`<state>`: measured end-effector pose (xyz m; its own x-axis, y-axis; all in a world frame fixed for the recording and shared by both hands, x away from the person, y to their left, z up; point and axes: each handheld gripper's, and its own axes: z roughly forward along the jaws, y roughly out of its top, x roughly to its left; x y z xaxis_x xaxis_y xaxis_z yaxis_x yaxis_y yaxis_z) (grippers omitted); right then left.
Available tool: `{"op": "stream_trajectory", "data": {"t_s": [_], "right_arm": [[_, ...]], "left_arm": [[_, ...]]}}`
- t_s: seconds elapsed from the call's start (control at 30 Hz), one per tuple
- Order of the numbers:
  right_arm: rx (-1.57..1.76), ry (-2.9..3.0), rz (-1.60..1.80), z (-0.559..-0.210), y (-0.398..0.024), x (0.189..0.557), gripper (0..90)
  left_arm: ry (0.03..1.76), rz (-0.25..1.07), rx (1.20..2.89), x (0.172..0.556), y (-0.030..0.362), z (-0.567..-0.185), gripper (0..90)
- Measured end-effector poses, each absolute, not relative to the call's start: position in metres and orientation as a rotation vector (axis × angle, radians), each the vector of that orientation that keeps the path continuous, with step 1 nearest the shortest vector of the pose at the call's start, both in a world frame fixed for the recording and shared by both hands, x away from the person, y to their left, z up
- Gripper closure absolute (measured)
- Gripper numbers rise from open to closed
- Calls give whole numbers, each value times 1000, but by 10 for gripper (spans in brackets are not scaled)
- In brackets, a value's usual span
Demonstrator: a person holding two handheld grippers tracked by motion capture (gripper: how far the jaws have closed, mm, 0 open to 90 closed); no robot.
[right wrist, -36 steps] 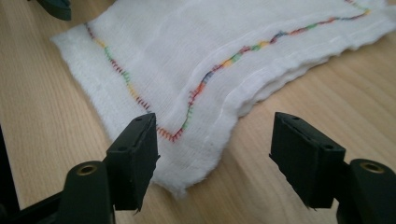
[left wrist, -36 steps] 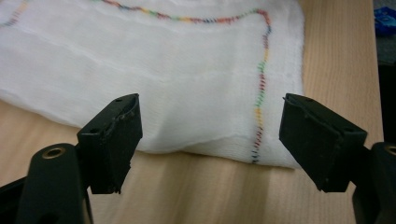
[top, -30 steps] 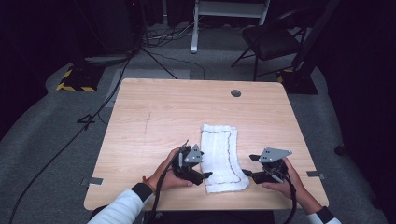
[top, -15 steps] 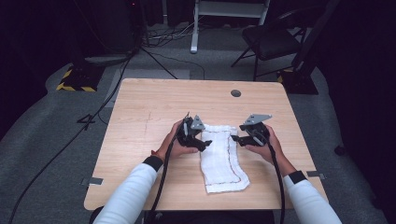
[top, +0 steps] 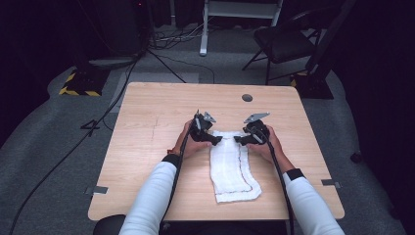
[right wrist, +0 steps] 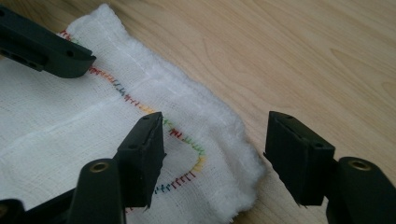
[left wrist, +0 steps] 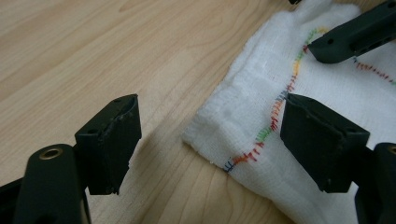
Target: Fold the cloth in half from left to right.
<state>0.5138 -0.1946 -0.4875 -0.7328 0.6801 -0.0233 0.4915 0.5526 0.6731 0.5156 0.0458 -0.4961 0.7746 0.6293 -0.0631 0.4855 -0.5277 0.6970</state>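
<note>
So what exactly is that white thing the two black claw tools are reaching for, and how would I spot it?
Look at the light wooden table; near its middle lies a folded white cloth, a long strip running toward the person's edge. The left gripper and right gripper hover open at its far corners. It is the one soft thing there, and a line of multicoloured stitching runs along its hem.

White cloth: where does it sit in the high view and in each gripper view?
High view: white cloth mid-table, running toward the near edge.
Left gripper view: right side, corner between the jaws.
Right gripper view: left side, corner between the jaws.
Shared landmark: coloured stitching along its border.
</note>
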Motion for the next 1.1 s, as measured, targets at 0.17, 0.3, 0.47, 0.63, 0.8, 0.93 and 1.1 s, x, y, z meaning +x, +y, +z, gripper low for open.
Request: {"op": "stream_trajectory", "data": {"t_s": [0.17, 0.3, 0.47, 0.63, 0.8, 0.93, 1.1], "right_arm": [[1011, 2531, 1012, -491, -200, 516, 456], [978, 2570, 1062, -491, -200, 514, 660], [966, 2592, 1081, -491, -198, 515, 761], [922, 2554, 1007, -488, -194, 516, 810], [927, 2496, 983, -482, -194, 522, 819], [916, 2449, 987, -470, -195, 525, 821], [895, 2399, 1008, -451, -195, 524, 822]], "left_arm": [[823, 235, 2239, 517, 44, -499, 209], [769, 201, 2284, 519, 40, -495, 398], [695, 118, 2341, 523, 35, -489, 624], [698, 173, 2318, 528, 31, -490, 765], [715, 211, 2312, 536, 27, -488, 795], [728, 240, 2283, 542, 25, -478, 805], [711, 274, 2270, 545, 25, -464, 813]]}}
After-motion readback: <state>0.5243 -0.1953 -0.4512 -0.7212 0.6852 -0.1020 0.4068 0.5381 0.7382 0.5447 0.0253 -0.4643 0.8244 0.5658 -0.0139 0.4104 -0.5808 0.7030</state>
